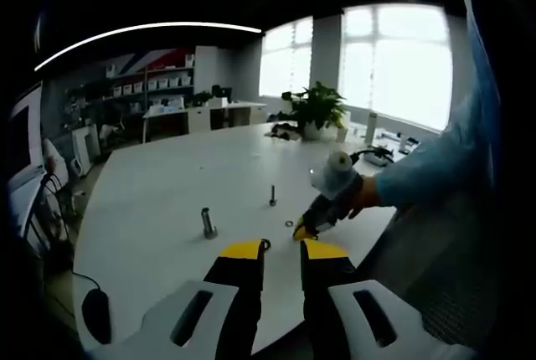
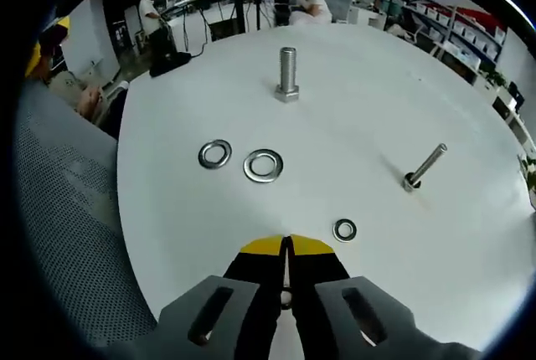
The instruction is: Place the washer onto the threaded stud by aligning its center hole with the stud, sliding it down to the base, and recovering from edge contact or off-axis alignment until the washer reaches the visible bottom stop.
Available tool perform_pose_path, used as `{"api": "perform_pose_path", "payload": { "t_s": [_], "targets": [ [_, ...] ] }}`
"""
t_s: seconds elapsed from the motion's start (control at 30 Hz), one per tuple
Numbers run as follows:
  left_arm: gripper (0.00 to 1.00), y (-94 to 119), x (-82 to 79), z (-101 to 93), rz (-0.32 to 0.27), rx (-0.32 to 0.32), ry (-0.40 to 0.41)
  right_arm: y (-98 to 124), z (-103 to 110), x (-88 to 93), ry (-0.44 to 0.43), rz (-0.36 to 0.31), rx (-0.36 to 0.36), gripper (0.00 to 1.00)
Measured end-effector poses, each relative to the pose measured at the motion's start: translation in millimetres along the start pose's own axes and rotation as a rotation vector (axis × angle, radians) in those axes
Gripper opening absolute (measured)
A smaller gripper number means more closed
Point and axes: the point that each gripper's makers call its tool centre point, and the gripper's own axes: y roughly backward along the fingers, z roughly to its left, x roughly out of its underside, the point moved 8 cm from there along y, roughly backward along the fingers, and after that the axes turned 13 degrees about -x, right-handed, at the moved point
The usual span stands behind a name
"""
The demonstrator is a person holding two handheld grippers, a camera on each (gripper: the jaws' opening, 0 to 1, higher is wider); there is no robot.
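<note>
Right tool [image 2: 287, 247] pressed together above bench [image 2: 352, 109], small washer [image 2: 344, 229] just ahead-right; left tool [image 1: 282, 249] spread

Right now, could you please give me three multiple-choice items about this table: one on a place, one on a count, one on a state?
1. In the right gripper view, the smallest washer lies:
A) against the thick bolt
B) near the tips of the right gripper
C) on top of the thin stud
2. Loose washers on the table in that view:
A) one
B) three
C) five
3. The right gripper's jaws are:
A) wide open
B) shut
C) hidden

Key: B, it lies close to the yellow tips; B, two larger and one small; B, the tips meet.
</note>
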Motion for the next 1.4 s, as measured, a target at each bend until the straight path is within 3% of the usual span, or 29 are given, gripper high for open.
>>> {"api": "perform_pose_path", "payload": {
  "t_s": [0.3, 0.43, 0.9, 1.17, 1.4],
  "targets": [
    [0.15, 0.1, 0.1, 0.3, 0.0, -0.004, 0.002, 5.9, -0.5, -1.0, -0.011, -0.006, 0.0, 0.06],
    [0.15, 0.2, 0.3, 0.3, -0.001, -0.005, 0.002, 10.4, -2.9, 2.3, -0.041, -0.007, 0.001, 0.12],
    [0.15, 0.2, 0.1, 0.5, -0.004, -0.006, 0.004, 21.9, -1.9, 16.6, -0.034, 0.075, -0.002, 0.18],
    [0.15, 0.2, -0.3, 0.2, -0.007, -0.004, 0.003, 42.8, -19.1, 13.7, -0.095, 0.015, 0.075, 0.2],
    [0.15, 0.1, -0.4, -0.2, -0.007, 0.0, 0.002, 46.1, -7.9, 15.5, -0.092, 0.026, 0.034, 0.2]
  ]
}}
